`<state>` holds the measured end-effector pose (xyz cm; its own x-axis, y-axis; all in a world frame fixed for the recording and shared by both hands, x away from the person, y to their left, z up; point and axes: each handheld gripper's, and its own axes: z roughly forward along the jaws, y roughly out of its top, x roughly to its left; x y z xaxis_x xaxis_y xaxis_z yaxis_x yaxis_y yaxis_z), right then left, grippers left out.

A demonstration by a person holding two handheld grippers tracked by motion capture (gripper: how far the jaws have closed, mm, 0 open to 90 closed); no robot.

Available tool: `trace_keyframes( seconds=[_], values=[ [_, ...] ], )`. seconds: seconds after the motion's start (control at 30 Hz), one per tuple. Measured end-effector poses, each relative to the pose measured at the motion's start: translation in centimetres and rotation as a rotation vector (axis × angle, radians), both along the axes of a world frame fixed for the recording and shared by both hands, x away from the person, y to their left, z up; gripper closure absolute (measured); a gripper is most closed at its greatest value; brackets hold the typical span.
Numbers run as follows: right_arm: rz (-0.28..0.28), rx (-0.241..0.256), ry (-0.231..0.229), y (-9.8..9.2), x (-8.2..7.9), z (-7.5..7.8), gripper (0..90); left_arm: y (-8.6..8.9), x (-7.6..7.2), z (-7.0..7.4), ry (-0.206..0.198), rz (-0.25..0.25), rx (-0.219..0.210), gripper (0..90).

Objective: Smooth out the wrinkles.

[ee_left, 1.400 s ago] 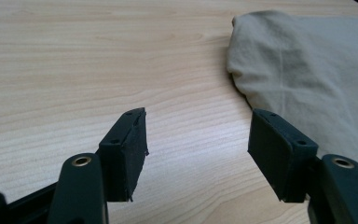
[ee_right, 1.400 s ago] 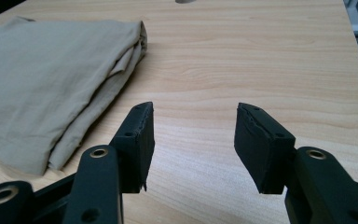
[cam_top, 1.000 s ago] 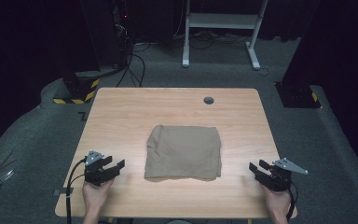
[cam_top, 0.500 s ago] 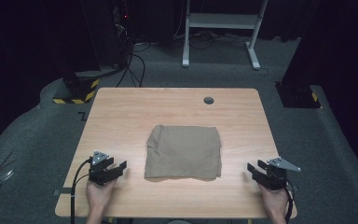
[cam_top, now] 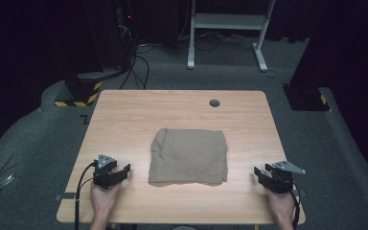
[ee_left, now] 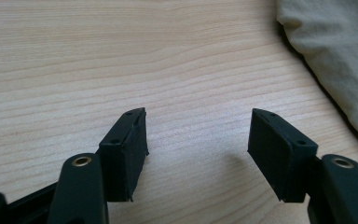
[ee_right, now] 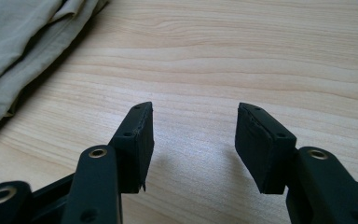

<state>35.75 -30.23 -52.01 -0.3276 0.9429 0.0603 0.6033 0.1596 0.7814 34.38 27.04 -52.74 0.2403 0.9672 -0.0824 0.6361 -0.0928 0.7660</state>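
My left gripper (cam_top: 120, 173) sits at the lower left of the high view, jaws spread wide and empty over bare counter (cam_top: 124, 120). My right gripper (cam_top: 261, 175), lower right, gapes empty too. The folded tan cloth (cam_top: 188, 155) lies between them, centre frame, touching neither.

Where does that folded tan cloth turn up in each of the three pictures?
High view: the folded tan cloth lies mid-table, between the two grippers.
Left gripper view: its edge fills the upper right corner, beyond the open jaws.
Right gripper view: its folded layers sit in the upper left corner.
Shared landmark: the light wooden table under the cloth.
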Motion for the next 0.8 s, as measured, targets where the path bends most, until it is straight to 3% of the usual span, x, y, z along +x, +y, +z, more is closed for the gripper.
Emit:
trace_keyframes(
  seconds=[0.33, 0.8],
  values=[
    [0.002, -0.091, 0.047, 0.8, 0.5, -0.2, 39.6, -1.1, 0.1, 0.0, 0.003, -0.029, 0.084, 33.8],
    [-0.004, -0.095, 0.051, 0.8, 0.6, -0.2, 35.5, -1.1, 0.1, -0.1, 0.004, -0.031, 0.082, 31.7]
  ],
)
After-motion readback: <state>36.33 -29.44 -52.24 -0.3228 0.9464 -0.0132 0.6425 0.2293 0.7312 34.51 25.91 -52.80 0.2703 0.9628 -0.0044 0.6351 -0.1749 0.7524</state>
